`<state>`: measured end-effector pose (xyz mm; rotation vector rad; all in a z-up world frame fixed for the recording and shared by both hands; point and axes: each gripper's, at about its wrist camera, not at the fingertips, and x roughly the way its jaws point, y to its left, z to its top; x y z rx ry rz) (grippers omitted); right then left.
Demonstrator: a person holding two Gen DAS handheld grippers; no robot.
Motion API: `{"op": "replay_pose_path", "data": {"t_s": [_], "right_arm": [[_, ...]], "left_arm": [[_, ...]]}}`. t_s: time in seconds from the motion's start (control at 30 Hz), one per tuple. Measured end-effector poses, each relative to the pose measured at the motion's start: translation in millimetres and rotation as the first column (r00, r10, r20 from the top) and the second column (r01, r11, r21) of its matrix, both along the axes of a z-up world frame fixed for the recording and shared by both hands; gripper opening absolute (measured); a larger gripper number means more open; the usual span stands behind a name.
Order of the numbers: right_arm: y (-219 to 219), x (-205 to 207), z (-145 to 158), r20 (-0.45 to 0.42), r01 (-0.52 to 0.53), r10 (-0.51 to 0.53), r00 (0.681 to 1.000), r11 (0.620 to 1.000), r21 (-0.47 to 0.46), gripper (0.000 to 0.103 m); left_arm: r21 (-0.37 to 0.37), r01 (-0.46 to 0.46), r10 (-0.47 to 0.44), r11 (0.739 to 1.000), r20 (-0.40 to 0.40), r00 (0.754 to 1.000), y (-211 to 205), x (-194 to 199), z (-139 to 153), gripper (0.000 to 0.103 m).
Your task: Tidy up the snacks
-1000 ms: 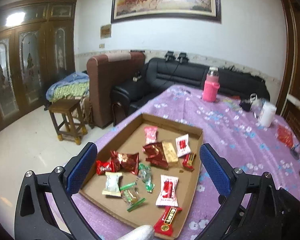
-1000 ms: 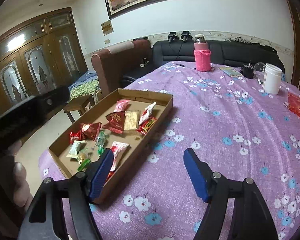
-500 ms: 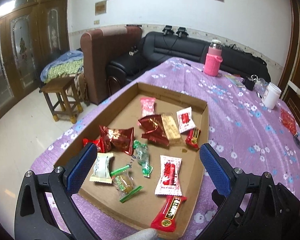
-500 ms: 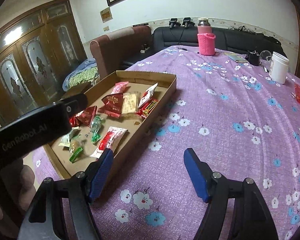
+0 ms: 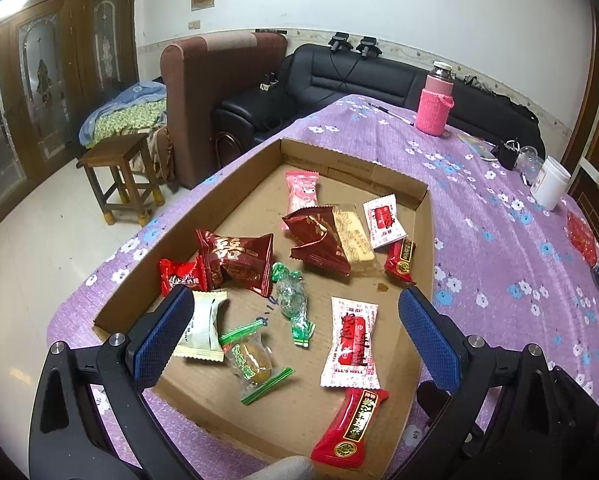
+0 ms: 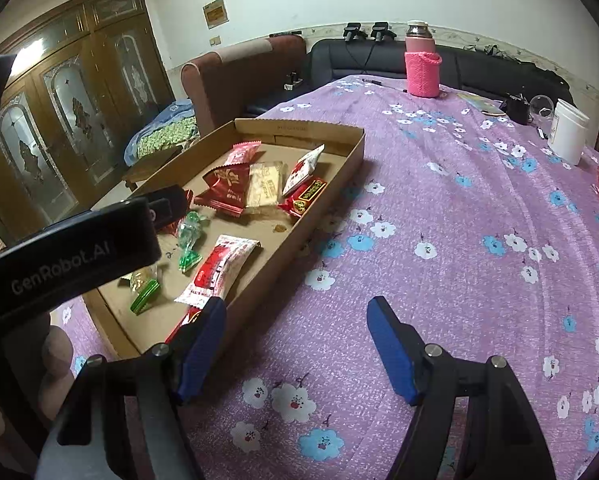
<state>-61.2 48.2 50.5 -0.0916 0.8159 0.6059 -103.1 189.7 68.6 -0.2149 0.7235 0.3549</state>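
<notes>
Purple floral cloth covers the worktop (image 6: 459, 220) where a cardboard tray (image 5: 425, 216) holds the snacks (image 5: 235, 258). Over the past second the left gripper (image 5: 291, 332) has dropped closer over them, released and empty (likely choosing a first pick); the right gripper (image 6: 295, 344) waits beside the tray, equally spread.

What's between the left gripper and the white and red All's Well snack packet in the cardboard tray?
Nothing visible. The left gripper hangs open above the cardboard tray, and the All's Well packet lies uncovered between its fingers, clear of neighbouring snacks.
</notes>
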Motion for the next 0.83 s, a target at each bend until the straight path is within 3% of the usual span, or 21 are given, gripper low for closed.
{"op": "replay_pose_path", "data": {"t_s": [0.53, 0.83], "right_arm": [[1.7, -0.4, -1.3, -0.003, -0.007, 0.007, 1.000, 1.000, -0.003, 0.075], [-13.9, 0.7, 7.0, -0.001, -0.007, 0.007, 1.000, 1.000, 0.023, 0.075]], "left_arm": [[-0.019, 0.013, -0.014, 1.000, -0.011, 1.000, 1.0, 1.1, -3.3, 0.103], [-0.037, 0.077, -0.077, 0.996, -0.020, 0.997, -20.6, 5.3, 8.5, 0.103]]}}
